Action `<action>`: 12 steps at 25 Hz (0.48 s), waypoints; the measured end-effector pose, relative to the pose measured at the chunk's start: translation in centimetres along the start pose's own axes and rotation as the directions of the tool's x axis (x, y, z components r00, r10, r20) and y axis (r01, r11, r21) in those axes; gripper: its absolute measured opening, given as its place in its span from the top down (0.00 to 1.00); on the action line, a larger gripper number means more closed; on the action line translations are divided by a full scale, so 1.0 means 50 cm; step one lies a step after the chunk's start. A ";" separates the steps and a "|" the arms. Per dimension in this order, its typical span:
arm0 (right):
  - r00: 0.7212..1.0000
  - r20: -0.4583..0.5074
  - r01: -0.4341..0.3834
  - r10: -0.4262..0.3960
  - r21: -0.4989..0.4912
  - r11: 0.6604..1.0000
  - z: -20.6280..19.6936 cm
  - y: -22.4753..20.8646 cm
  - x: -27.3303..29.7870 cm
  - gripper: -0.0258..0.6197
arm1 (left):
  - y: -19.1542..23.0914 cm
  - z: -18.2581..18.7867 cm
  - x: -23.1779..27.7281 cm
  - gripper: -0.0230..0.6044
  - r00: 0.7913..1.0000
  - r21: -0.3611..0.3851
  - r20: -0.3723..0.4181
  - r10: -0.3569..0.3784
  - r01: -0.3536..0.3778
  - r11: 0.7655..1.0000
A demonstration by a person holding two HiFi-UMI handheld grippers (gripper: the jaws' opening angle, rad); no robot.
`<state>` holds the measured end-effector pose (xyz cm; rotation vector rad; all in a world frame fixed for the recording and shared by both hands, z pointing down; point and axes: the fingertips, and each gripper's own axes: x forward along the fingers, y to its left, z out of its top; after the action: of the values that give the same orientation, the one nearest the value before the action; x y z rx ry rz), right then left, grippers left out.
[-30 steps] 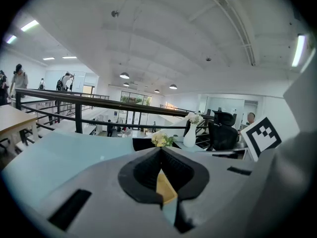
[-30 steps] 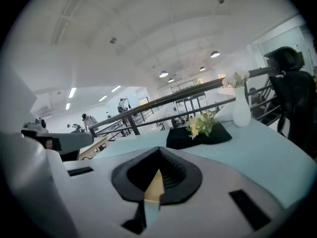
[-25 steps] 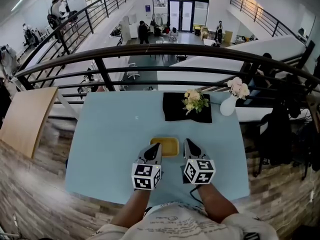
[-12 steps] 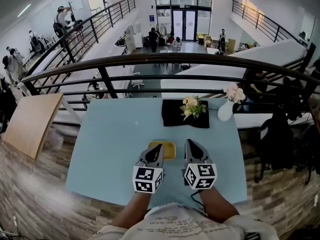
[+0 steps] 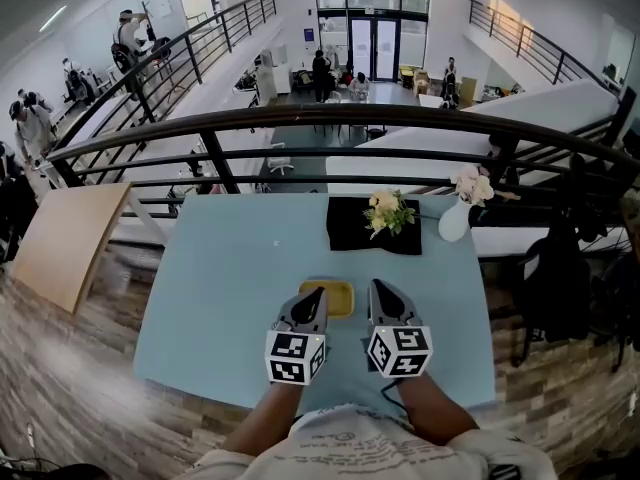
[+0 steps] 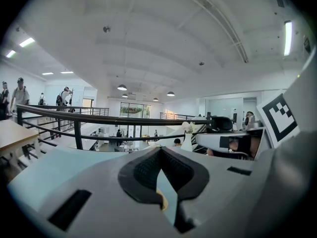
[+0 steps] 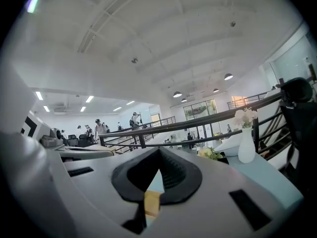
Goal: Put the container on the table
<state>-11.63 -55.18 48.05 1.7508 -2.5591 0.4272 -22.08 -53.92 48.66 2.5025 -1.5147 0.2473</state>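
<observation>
Fingers [image 6: 94, 192] pressed together, left gripper [image 5: 315, 292], right gripper [image 5: 377, 286] — ribbed pads [image 6: 143, 171], shallow yellow container [image 5: 339, 299] seemingly beneath, blue table [image 5: 220, 288].

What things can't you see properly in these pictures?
1. The container: head view, its near-left corner lies under the left tool; both tool views show only a yellow sliver between the jaws.
2. Whether the right tool touches the container: head view, too small to tell.
3. The table, near edge: head view, partly covered by the person's arms.
</observation>
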 end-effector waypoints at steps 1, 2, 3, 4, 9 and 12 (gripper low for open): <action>1.000 -0.007 -0.006 0.006 0.008 1.000 -0.003 0.001 0.003 0.96 | 0.003 -0.002 0.000 0.95 1.000 -0.001 -0.001 0.002 -0.002 1.000; 1.000 -0.014 -0.014 0.014 0.020 1.000 -0.006 0.003 0.005 0.96 | 0.006 -0.003 -0.001 0.95 1.000 -0.003 -0.002 0.005 -0.005 1.000; 1.000 -0.020 -0.023 0.024 0.031 0.999 -0.007 0.007 0.007 0.96 | 0.009 -0.004 -0.002 0.95 1.000 -0.004 -0.003 0.009 -0.009 1.000; 0.999 -0.023 -0.031 0.032 0.039 0.999 -0.008 0.010 0.008 0.96 | 0.012 -0.004 -0.004 0.95 1.000 -0.005 -0.004 0.012 -0.012 1.000; 0.998 -0.030 -0.045 0.047 0.053 0.998 -0.008 0.023 0.015 0.96 | 0.024 -0.005 -0.010 0.95 1.000 -0.009 -0.007 0.019 -0.019 1.000; 0.998 -0.034 -0.043 0.044 0.050 0.998 -0.014 0.024 0.022 0.96 | 0.030 -0.010 -0.010 0.95 1.000 -0.011 -0.014 0.022 -0.022 1.000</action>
<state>-13.26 -55.61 48.64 1.6891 -2.5885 0.5228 -23.67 -54.06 49.17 2.4719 -1.5348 0.2580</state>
